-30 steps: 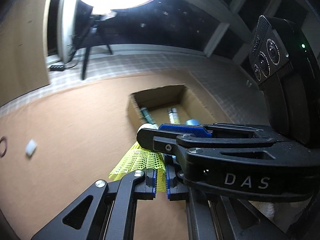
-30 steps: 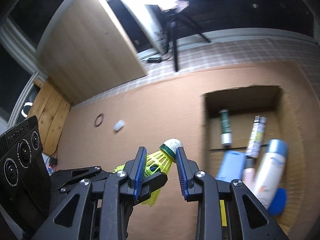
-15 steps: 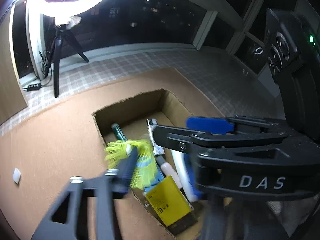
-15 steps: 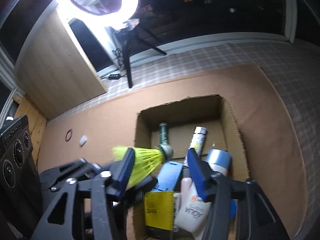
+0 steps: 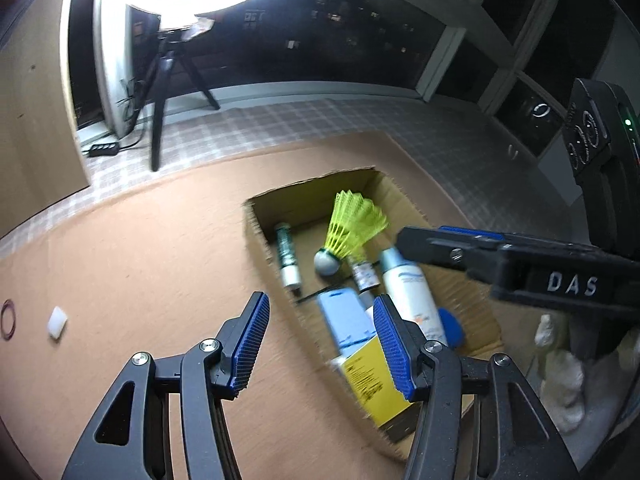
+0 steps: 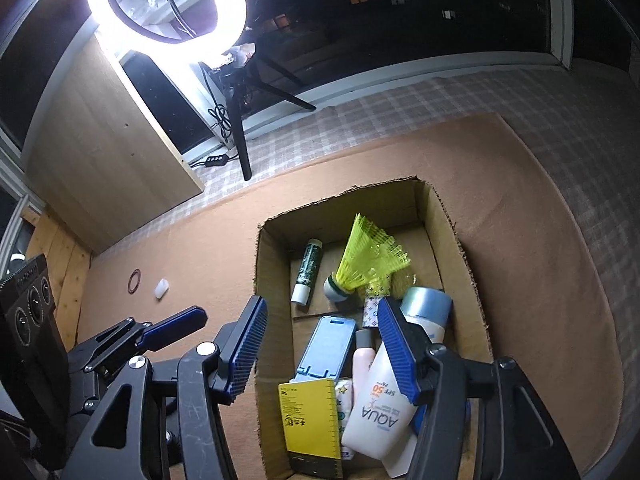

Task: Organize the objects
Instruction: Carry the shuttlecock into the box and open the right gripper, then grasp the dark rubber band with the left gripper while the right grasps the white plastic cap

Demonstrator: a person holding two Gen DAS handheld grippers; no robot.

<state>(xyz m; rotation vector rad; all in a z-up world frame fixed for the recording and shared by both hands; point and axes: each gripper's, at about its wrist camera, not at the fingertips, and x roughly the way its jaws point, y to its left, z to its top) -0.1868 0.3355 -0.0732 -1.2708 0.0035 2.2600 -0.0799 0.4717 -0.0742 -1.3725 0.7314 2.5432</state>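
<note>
A yellow shuttlecock (image 5: pixel 354 226) (image 6: pixel 370 256) with a white cork sits inside the open cardboard box (image 5: pixel 312 190) (image 6: pixel 340 210), cork down and skirt tilted up, free of both grippers. My left gripper (image 5: pixel 320 304) hovers open over the box's near left wall with nothing between its blue pads. To its right in the left wrist view is the right gripper's finger (image 5: pixel 444 240). My right gripper (image 6: pixel 322 306) is open above the box's near half, also empty. The left gripper's finger (image 6: pixel 176 328) shows at lower left in the right wrist view.
The box also holds a green tube (image 6: pixel 307 270), a white sunscreen bottle (image 6: pixel 380 412), a light blue stand (image 6: pixel 326 348) and a yellow packet (image 6: pixel 310 420). On the brown mat to the left lie a small white piece (image 5: pixel 56 322) and a thin ring (image 5: pixel 8 318). A ring light tripod (image 6: pixel 238 132) stands behind.
Both grippers held the shuttlecock between them, carried it over the box and opened. The shuttlecock has dropped into the box, and both sets of jaws are now empty.
</note>
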